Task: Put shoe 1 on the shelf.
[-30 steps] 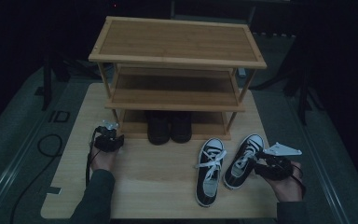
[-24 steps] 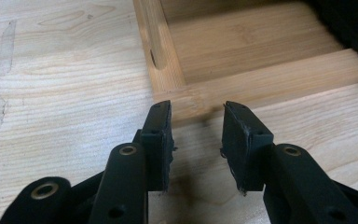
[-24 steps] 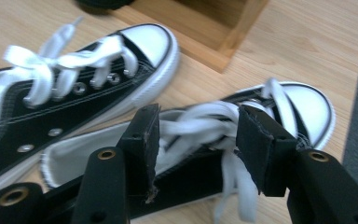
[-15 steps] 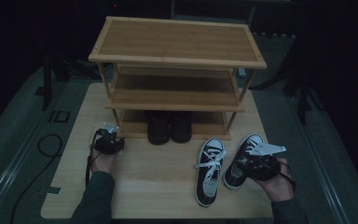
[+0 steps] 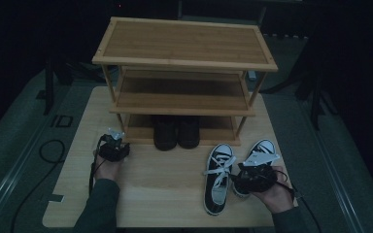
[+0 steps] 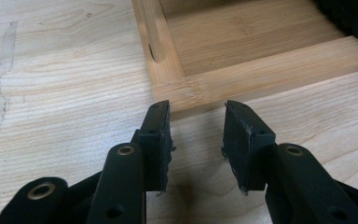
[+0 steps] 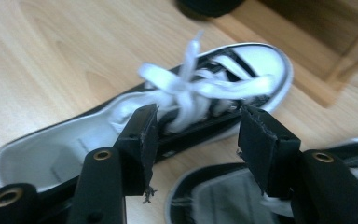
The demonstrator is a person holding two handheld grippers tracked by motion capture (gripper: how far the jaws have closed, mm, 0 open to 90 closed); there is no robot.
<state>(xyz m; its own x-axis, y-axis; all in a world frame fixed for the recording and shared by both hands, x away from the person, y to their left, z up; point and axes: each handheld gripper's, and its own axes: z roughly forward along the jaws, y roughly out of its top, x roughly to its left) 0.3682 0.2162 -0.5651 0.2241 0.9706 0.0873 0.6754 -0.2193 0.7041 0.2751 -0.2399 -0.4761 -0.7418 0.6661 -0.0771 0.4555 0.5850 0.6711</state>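
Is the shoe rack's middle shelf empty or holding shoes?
Empty: the middle shelf shows bare wood, while the dark shoes sit on the bottom shelf.

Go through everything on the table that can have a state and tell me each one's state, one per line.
left gripper: open, nothing between the jaws
right gripper: open, above the sneakers, gripping nothing
left sneaker: upright on the table, laces loose
right sneaker: upright, partly behind the right gripper
dark shoes: side by side on the lowest shelf
shoe rack: upright, upper shelves bare

The room is dim, a dark grey floor round the pale wooden table (its grain streaky).
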